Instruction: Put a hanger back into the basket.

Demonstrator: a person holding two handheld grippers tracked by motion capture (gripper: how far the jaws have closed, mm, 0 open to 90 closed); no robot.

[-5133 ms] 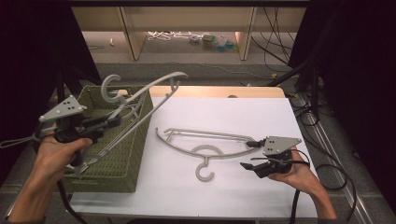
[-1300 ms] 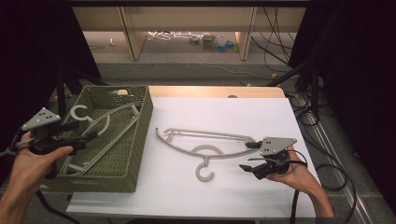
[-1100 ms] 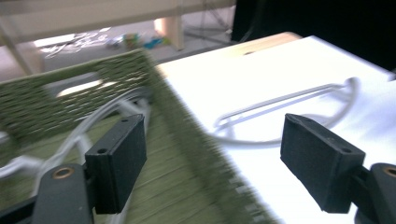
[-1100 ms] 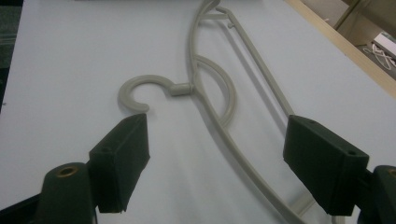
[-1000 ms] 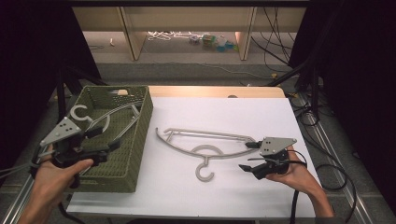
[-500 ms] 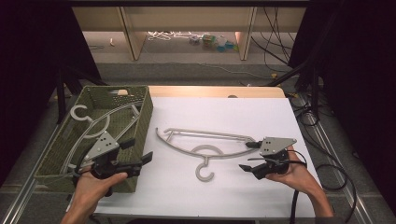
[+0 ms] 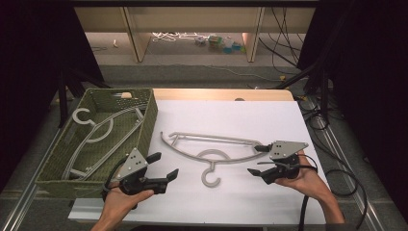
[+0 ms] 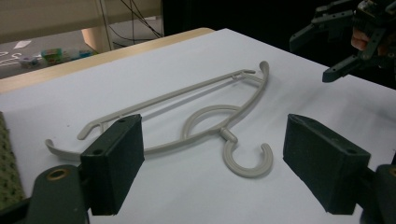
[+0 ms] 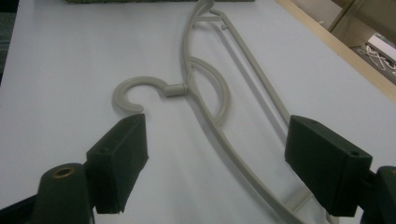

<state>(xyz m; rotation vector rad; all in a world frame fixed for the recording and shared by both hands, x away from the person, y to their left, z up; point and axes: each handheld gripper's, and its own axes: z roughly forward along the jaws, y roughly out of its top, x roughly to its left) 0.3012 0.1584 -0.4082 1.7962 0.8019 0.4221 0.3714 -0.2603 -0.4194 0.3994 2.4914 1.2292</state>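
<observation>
- Currently, one hanger is being kept in the green basket.
- The grey hanger is lying flat on the table; a shallow pinch risks skidding it.
- Left gripper and right gripper are being held apart, empty.

Hanger right of basket

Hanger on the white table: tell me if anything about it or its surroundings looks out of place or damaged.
Nothing stands out. The hanger lies flat and whole on the table, hook toward the person. Another hanger lies in the green basket. The left gripper and right gripper sit at either side of it, jaws open.
</observation>
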